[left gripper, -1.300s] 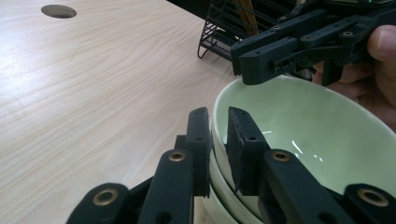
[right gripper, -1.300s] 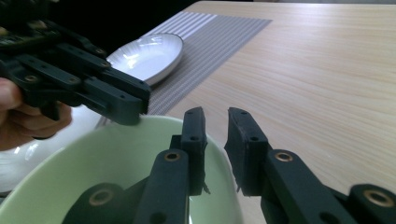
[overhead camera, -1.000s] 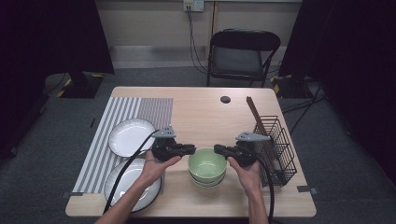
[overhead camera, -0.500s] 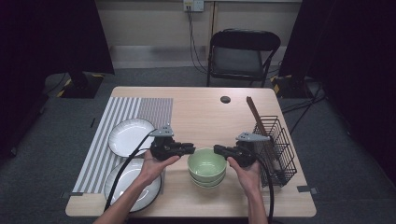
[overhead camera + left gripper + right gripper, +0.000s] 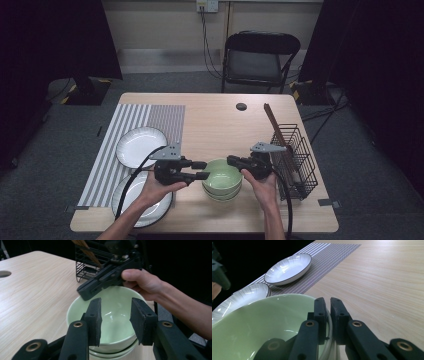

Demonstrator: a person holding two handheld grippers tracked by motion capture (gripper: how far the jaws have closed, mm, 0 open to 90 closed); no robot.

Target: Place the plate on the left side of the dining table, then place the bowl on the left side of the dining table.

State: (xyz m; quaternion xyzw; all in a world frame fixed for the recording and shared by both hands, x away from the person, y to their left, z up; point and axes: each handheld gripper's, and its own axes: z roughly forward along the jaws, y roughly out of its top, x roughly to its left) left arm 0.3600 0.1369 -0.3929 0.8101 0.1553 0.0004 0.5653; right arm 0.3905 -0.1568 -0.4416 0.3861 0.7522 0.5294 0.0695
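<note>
Overhead light on table (image 5: 215, 125); dark surroundings; near fingers (image 5: 320, 315) perhaps slightly blurred.

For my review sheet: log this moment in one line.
left gripper: jaws just opening, nothing between | right gripper: shut on top green bowl rim

Black left gripper (image 5: 200, 170), right gripper (image 5: 234, 160): brass-ringed pivots, grey three-cornered plates, black cables; forearms bare.

lower bowl (image 5: 117, 353) mostly hidden, near plate (image 5: 127, 197) partly covered
</note>
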